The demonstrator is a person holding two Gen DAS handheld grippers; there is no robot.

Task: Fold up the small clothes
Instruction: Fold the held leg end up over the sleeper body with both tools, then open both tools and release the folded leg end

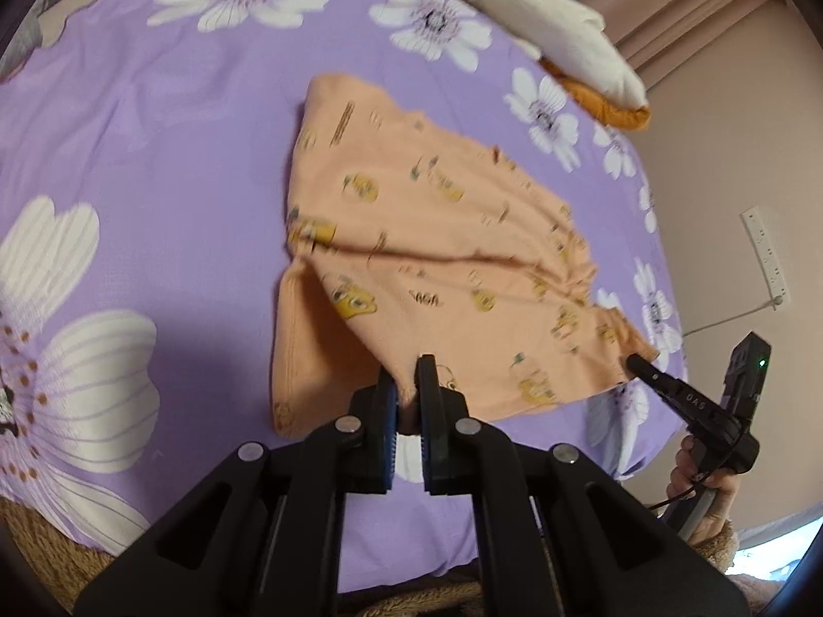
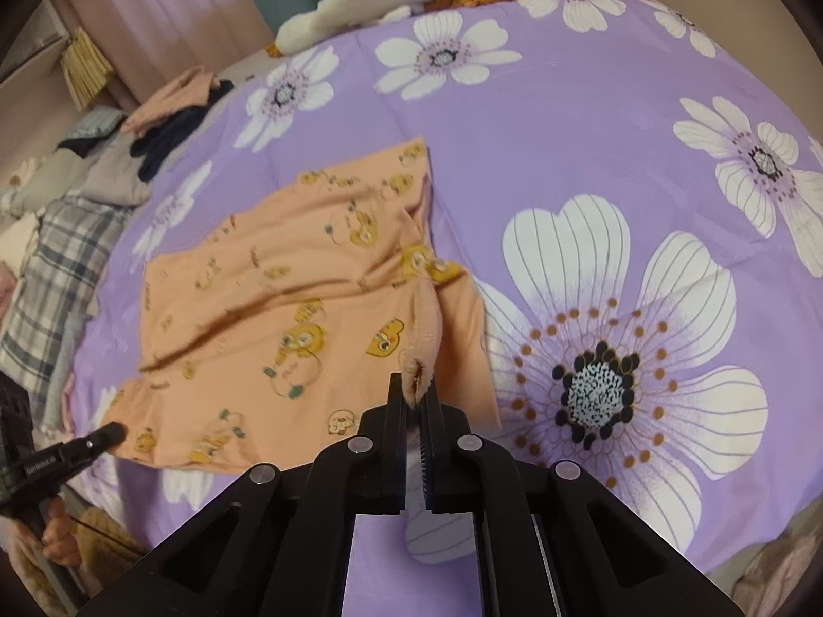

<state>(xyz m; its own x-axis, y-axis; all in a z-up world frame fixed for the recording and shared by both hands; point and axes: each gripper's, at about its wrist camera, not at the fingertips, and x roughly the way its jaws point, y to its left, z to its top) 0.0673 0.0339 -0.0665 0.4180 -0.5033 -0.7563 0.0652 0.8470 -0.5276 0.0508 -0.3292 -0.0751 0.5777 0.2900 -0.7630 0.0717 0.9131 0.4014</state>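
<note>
A small peach garment (image 1: 437, 257) printed with yellow cartoon figures lies on the purple flowered bed sheet (image 1: 154, 128); it also shows in the right wrist view (image 2: 267, 298). My left gripper (image 1: 406, 375) is shut on the garment's near edge and lifts it a little. My right gripper (image 2: 414, 391) is shut on another corner of the near edge, which bunches between its fingers. In the left wrist view the right gripper (image 1: 635, 361) meets the garment's right corner. In the right wrist view the left gripper (image 2: 110, 432) touches the garment's left edge. A narrow part of the garment (image 1: 298, 355) lies flat beneath.
A white and orange bundle (image 1: 566, 46) lies at the far edge of the bed. A pile of dark and peach clothes (image 2: 170, 118) and a plaid cloth (image 2: 46, 267) sit at the bed's left side. A wall with a socket strip (image 1: 766, 257) is to the right.
</note>
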